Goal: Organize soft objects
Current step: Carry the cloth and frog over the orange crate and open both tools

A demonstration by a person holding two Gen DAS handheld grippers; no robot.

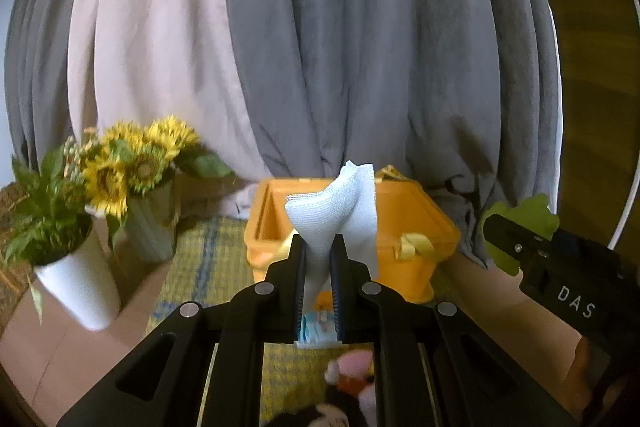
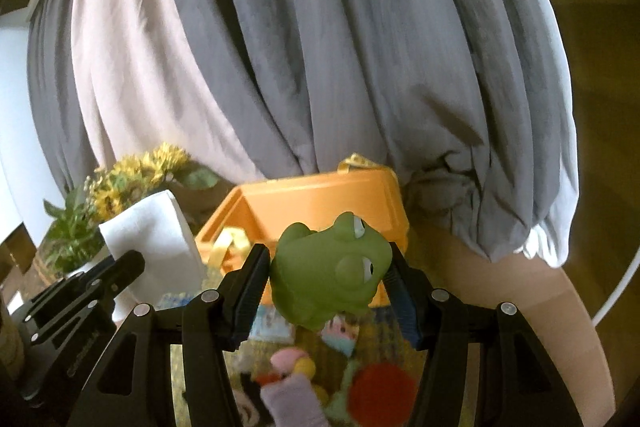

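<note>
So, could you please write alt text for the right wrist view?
The right gripper holds a green frog toy in front of an open orange bin. At left, the left gripper holds a white cloth; grey curtains hang behind.

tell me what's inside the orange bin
Through the orange bin's open top, only yellow ribbon-like fabric shows near its left wall. The green frog toy and white cloth cover the rest of the interior.

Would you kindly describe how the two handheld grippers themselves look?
Both the left gripper and the right gripper are matte black linkage frames with silver round pivot pins, elongated cut-outs and ribbed blue-edged finger pads. The right one's body carries white "DAS" lettering. No cables or sleeves show.
</note>
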